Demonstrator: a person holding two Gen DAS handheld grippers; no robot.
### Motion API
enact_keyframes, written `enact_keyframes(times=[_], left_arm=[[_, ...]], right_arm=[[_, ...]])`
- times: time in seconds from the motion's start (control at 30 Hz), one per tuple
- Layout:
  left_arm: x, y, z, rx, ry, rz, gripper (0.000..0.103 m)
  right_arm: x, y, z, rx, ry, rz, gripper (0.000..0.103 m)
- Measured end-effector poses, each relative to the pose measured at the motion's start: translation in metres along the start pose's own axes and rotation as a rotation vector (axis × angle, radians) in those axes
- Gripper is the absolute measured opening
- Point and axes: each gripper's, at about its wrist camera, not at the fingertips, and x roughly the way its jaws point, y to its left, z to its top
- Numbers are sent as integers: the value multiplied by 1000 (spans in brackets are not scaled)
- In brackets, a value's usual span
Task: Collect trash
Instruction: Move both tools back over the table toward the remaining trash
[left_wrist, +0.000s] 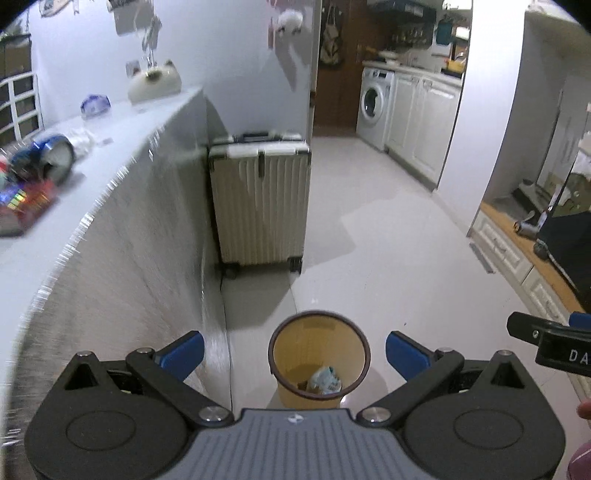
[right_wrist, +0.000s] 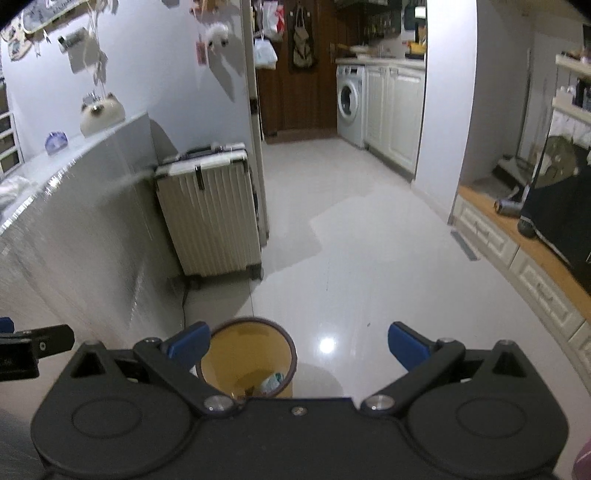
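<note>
Counter (left_wrist: 110, 155) runs along left, higher than both grippers; remaining clutter on its top, far left. Bin (left_wrist: 320, 360) on floor below, crumpled wrapper (left_wrist: 325, 380) inside. Left gripper (left_wrist: 294, 350) directly over bin, nearer counter; jaws wide apart, empty. Right gripper (right_wrist: 298, 343) spread wide, empty, bin under its left finger.

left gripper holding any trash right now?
No. In the left wrist view the left gripper stands wide open and empty above the yellow bin, where crumpled trash already lies.
</note>
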Motion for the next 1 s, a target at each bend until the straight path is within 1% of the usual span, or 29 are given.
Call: enact_keyframes(times=[0.2, 0.47, 0.6, 0.8, 1.0], left_arm=[[-51, 10, 7, -12, -80, 2, 103], [-120, 35, 16, -41, -193, 15, 103], [-152, 54, 16, -52, -239, 73, 103], [-186, 97, 7, -132, -294, 139, 103], [-198, 143, -8, -196, -297, 248, 103]], right_arm=[[-45, 12, 13, -28, -79, 5, 103], [-99, 39, 31, -42, -185, 54, 103], [-117, 60, 35, -65, -230, 83, 103], [-132, 98, 41, -105, -274, 155, 103], [-139, 147, 40, -157, -288, 256, 103]])
